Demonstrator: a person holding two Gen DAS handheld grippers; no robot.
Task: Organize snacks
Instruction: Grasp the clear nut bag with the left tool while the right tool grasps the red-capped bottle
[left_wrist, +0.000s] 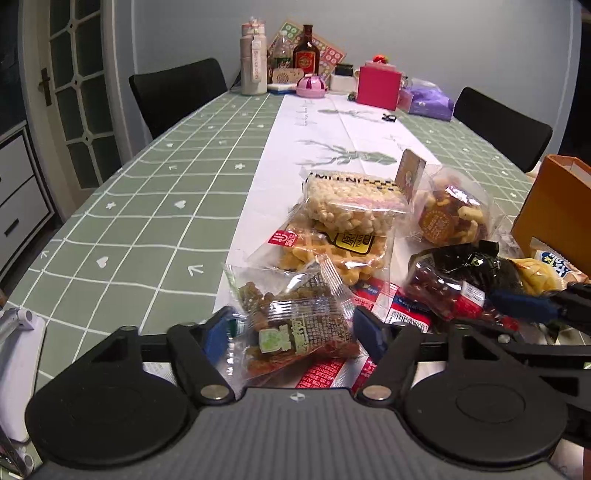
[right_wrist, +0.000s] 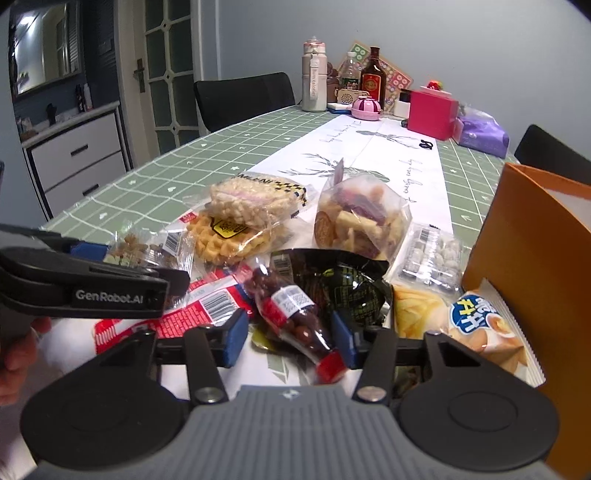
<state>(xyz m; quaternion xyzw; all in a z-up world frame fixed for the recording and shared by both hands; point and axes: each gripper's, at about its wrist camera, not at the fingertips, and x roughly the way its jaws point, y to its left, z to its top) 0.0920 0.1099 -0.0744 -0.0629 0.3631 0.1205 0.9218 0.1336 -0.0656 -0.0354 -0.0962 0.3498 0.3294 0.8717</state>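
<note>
Left wrist view is showing the left gripper straddling a clear raisin packet, both blue pads beside its edges; whether they are pressing it yet, I cannot tell. Right wrist view is showing the right gripper spread around a packet of chocolate balls, jaws apart, nothing clamped. The snack pile is lying on the table runner, with the orange bag at 3 o'clock of it.

The step in hand looks like picking up 2 packets at once. The next move probably calls for closing each gripper firmly on crinkly film, then carrying toward the bag.

The bag's inside is hidden, its right side cut off. Packets under the waffle and rice cake are partly covered, and labels are hard to read.
</note>
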